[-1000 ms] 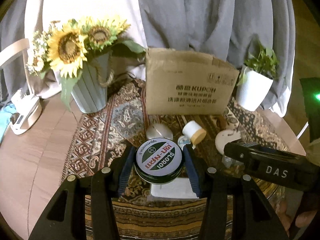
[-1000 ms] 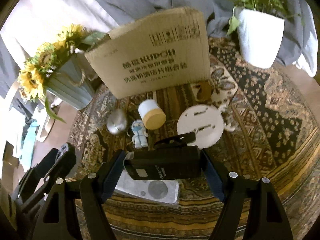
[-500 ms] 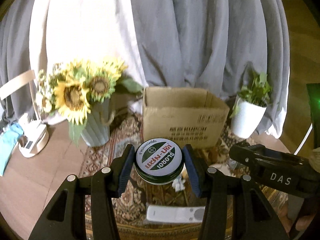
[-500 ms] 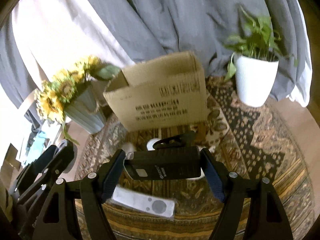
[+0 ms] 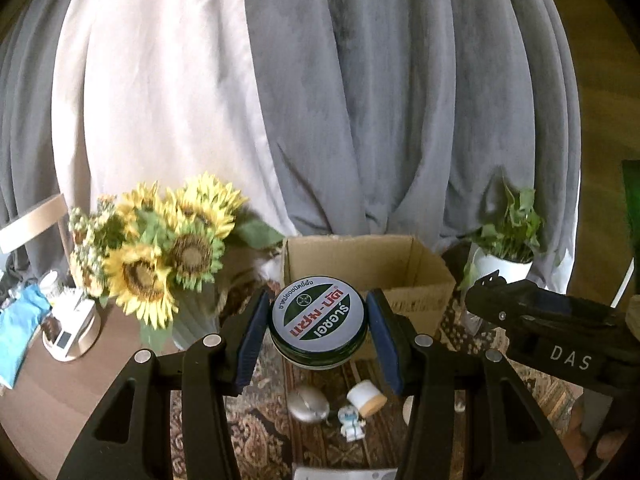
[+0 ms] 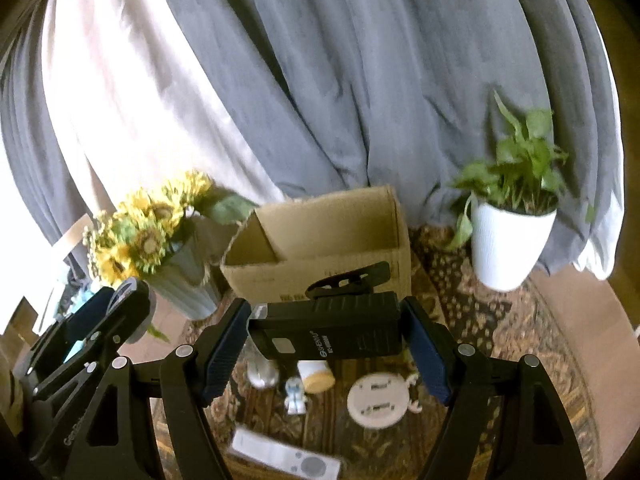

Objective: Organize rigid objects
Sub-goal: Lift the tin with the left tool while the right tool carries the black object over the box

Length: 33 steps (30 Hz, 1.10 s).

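Left gripper clamped on round green tin. Right gripper clamped on black radio. Open cardboard box beyond both.

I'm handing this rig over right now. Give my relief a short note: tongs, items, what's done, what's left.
Left tongs: shut on the round tin, held clear of the rug.
Right tongs: shut on the black device, also aloft.
Cardboard box: open just beyond both; its floor is hidden.
Left on the rug: silver egg, spool, figurine, white disc, remote.
Nothing visibly boxed yet.
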Tool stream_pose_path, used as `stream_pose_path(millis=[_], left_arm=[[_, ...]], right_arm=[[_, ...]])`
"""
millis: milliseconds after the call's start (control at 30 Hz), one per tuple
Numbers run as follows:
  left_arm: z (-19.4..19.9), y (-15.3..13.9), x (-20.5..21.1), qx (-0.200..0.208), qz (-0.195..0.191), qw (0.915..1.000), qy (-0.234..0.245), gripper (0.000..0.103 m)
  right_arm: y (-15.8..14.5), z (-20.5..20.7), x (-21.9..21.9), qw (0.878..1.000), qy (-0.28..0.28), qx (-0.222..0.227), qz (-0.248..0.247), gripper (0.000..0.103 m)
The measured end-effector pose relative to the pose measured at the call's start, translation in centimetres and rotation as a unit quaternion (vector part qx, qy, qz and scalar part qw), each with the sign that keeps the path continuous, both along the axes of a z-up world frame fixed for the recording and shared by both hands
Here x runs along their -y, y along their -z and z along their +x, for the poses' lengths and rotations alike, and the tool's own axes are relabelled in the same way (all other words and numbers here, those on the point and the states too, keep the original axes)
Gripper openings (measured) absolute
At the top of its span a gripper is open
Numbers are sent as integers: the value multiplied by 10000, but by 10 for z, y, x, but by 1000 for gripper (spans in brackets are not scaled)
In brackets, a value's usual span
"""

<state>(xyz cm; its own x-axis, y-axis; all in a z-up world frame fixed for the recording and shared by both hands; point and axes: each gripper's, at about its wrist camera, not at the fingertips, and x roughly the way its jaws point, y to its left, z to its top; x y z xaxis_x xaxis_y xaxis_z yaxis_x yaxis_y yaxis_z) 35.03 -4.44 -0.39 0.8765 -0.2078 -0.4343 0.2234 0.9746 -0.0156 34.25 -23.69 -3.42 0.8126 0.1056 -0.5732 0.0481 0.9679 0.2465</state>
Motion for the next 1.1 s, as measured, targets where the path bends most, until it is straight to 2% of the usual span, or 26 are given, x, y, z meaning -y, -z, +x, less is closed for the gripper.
stream_pose_path(millis=[300, 667, 867, 1100], left_arm=[[34, -17, 14, 152, 119, 9998, 44, 50], [88, -27, 30, 105, 334, 9994, 57, 50], [125, -20, 40, -280, 455, 9984, 163, 50], [170, 0, 49, -992, 514, 9933, 280, 50]], right_arm=[[-19, 31, 6, 9997, -103, 210, -96, 77], [-28, 84, 16, 9993, -274, 147, -207, 77], [-21, 119, 17, 9988, -406, -155, -212, 77], [-2, 160, 20, 9957, -578, -673, -276, 77]])
